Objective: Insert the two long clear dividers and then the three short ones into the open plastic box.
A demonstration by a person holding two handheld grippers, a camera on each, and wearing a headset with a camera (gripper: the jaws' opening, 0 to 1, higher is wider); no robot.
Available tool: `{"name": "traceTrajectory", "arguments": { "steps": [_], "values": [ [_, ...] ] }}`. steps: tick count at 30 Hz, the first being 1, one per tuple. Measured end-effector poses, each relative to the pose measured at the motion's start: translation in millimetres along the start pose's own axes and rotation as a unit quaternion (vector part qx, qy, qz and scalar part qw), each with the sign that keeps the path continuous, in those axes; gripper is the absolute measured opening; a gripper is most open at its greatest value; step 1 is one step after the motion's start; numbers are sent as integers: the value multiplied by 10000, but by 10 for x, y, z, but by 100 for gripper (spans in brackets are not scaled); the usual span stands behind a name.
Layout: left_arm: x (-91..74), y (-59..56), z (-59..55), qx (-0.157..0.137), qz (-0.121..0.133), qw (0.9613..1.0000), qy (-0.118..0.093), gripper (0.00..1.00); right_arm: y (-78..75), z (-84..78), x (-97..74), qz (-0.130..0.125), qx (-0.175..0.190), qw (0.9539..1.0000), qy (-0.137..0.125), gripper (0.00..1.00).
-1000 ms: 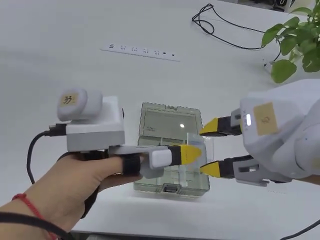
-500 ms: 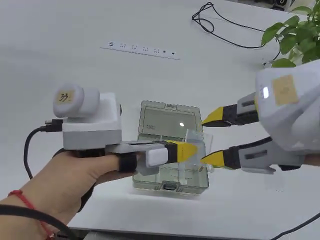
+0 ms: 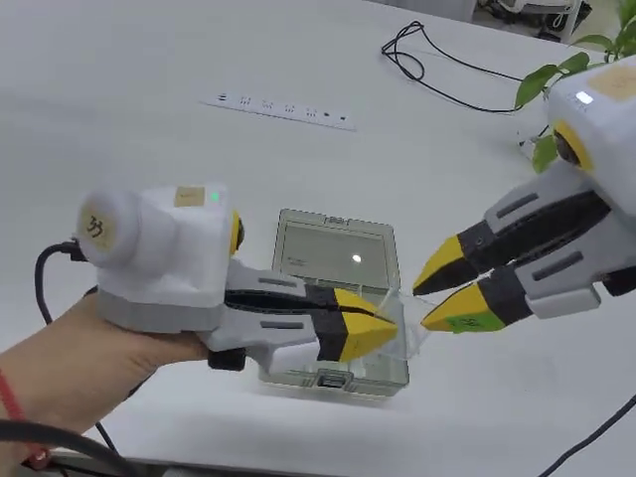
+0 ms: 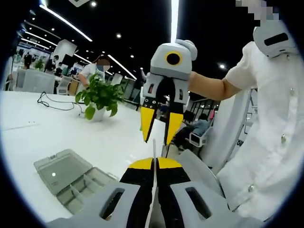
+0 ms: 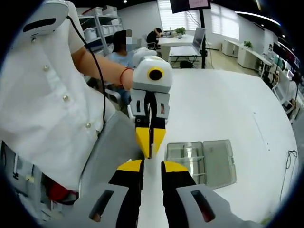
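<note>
While the white bench lies just as it did, both grippers have rolled over in the last second. The left gripper has its jaws pressed tight on the divider, the same pinch as before, and holds it in the air over the box's near right corner. The right gripper is the news: its jaws stood wide either side of the divider a second ago, and now they've narrowed to a slim gap at its free end. They're not closed, since its own view shows space between them. I read that as a handover or a two-handed steady before seating, so this piece is not in yet. The box sits open below them, lid folded back, grey-green, with partitions showing inside. How many are loose dividers already seated, I can't tell. The divider itself is glass-clear and thin. In the left gripper view it's edge-on, a bare pale line rising from the jaws towards the other gripper's tips.
</note>
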State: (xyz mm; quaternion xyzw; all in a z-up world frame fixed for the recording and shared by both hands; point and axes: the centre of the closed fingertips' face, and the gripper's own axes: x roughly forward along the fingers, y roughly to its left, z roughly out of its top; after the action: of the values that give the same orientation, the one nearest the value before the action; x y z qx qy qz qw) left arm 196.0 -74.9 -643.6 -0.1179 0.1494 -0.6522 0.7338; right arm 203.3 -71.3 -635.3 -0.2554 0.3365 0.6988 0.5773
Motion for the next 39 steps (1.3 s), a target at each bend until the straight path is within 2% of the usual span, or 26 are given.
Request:
{"name": "traceTrajectory", "arguments": {
  "steps": [4,14,28,39],
  "values": [
    [-13,-25,17,116,-89,9999,-18,0,51,49,29,275,68,9996,-92,13],
    [-23,-43,35,194,-154,9997,-59,0,94,40,85,501,95,9987,-76,5],
    [-37,-48,2,266,-137,9996,-12,0,119,38,122,542,90,9984,-99,2],
    [-80,-8,-48,250,-6,9997,16,0,84,43,137,447,33,9990,-81,2]
  ]
}}
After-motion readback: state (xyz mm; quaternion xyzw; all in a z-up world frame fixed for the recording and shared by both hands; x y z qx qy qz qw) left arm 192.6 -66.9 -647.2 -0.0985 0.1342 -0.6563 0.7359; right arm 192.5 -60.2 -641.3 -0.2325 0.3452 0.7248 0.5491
